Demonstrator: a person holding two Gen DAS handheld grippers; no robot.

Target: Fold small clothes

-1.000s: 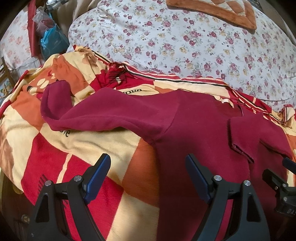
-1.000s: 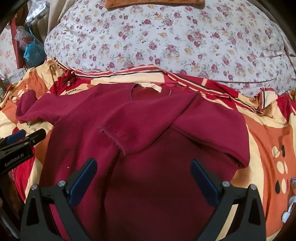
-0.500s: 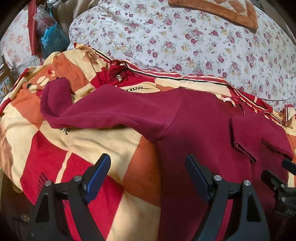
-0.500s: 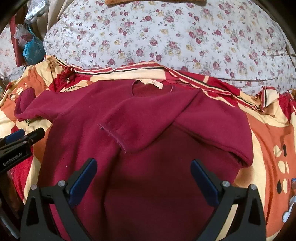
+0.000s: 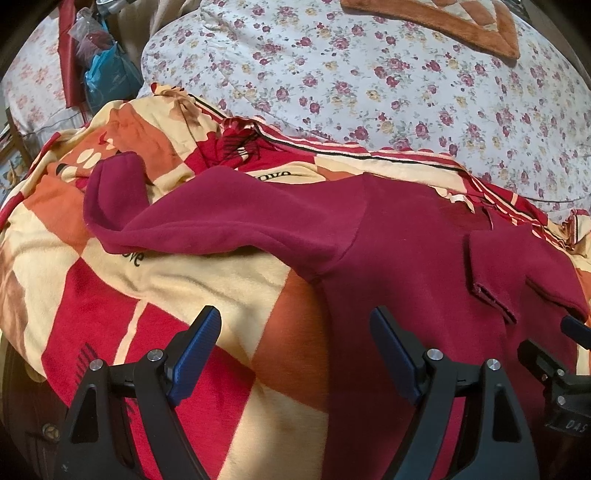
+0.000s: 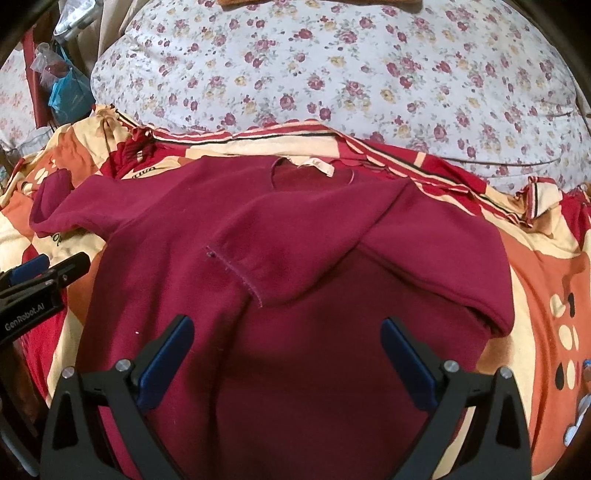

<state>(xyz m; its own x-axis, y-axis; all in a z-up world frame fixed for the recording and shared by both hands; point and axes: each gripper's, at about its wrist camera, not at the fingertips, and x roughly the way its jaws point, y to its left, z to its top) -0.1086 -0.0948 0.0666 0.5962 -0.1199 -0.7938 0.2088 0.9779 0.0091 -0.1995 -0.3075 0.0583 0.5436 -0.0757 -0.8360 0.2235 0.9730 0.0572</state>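
Note:
A dark red sweater (image 6: 295, 332) lies flat on a checked red, orange and cream blanket (image 5: 192, 280). Its right sleeve (image 6: 295, 254) is folded across the chest. Its left sleeve (image 5: 207, 221) stretches out to the left, cuff (image 5: 114, 184) bent upward. My left gripper (image 5: 295, 343) is open and empty, above the sweater's left edge and the blanket. My right gripper (image 6: 288, 350) is open and empty above the sweater's lower body. The right gripper also shows at the right edge of the left wrist view (image 5: 557, 362).
A large floral quilt (image 6: 332, 74) is heaped behind the blanket. An orange-brown mat (image 5: 436, 18) lies on top of it. Blue and clear plastic bags (image 5: 103, 70) hang at the far left. The blanket drops off at the left edge (image 5: 22, 332).
Both grippers drew back slightly toward me, so the sweater sits a little farther up in the views. The sweater itself has not moved. Both stay open.

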